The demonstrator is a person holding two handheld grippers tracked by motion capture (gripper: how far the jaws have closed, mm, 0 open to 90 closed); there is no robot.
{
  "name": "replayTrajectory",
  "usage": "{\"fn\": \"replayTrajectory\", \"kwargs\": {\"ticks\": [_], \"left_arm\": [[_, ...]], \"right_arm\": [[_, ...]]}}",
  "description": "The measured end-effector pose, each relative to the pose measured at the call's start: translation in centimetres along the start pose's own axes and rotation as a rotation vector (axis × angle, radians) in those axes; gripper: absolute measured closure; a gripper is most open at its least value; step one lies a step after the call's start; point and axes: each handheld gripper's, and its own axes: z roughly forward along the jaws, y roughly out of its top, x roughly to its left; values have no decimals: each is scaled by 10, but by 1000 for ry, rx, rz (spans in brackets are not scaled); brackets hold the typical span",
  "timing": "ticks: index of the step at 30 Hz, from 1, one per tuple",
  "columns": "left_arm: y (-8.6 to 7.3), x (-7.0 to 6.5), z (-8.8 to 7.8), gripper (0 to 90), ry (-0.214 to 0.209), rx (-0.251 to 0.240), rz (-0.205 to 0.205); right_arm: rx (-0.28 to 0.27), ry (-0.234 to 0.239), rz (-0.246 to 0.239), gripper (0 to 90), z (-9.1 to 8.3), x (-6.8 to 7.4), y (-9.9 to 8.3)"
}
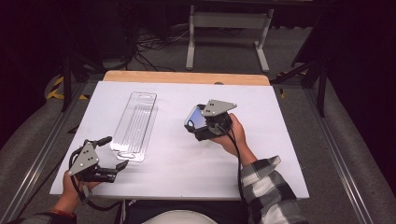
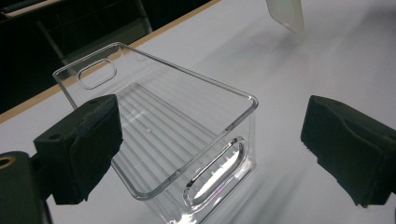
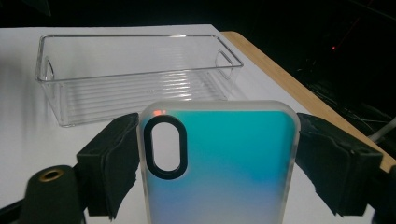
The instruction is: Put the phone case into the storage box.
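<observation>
On the white table [image 1: 280, 154], right tongs [image 1: 195, 122] grip phone case [image 1: 194, 116]

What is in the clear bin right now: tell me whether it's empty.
Empty. Through the clear bin only its ribbed floor shows, and the phone case is outside it, clamped between the pads of the right tool.

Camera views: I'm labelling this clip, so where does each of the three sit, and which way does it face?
High view: above the person's side, looking forward and down at the white table; forearms, hands and both grippers show.
Left gripper view: rides the left gripper, looking between open jaws at the clear bin.
Right gripper view: rides the right gripper, whose jaws clamp the phone case.
Shared: all three show the clear bin and the phone case.
</observation>
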Motion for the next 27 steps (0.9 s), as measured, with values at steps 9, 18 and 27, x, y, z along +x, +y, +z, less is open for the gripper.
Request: {"fn": "replayTrajectory", "kwargs": {"ticks": [9, 18, 27], "left_arm": [[-1, 2, 0, 62, 8, 1, -5], [0, 1, -1, 62, 5, 1, 5], [0, 1, -1, 63, 7, 3, 7]], "right_arm": [[-17, -25, -7, 180, -6, 0, 3], [-61, -39, -4, 179, -15, 4, 10], [-91, -74, 6, 179, -19, 7, 13]]}}
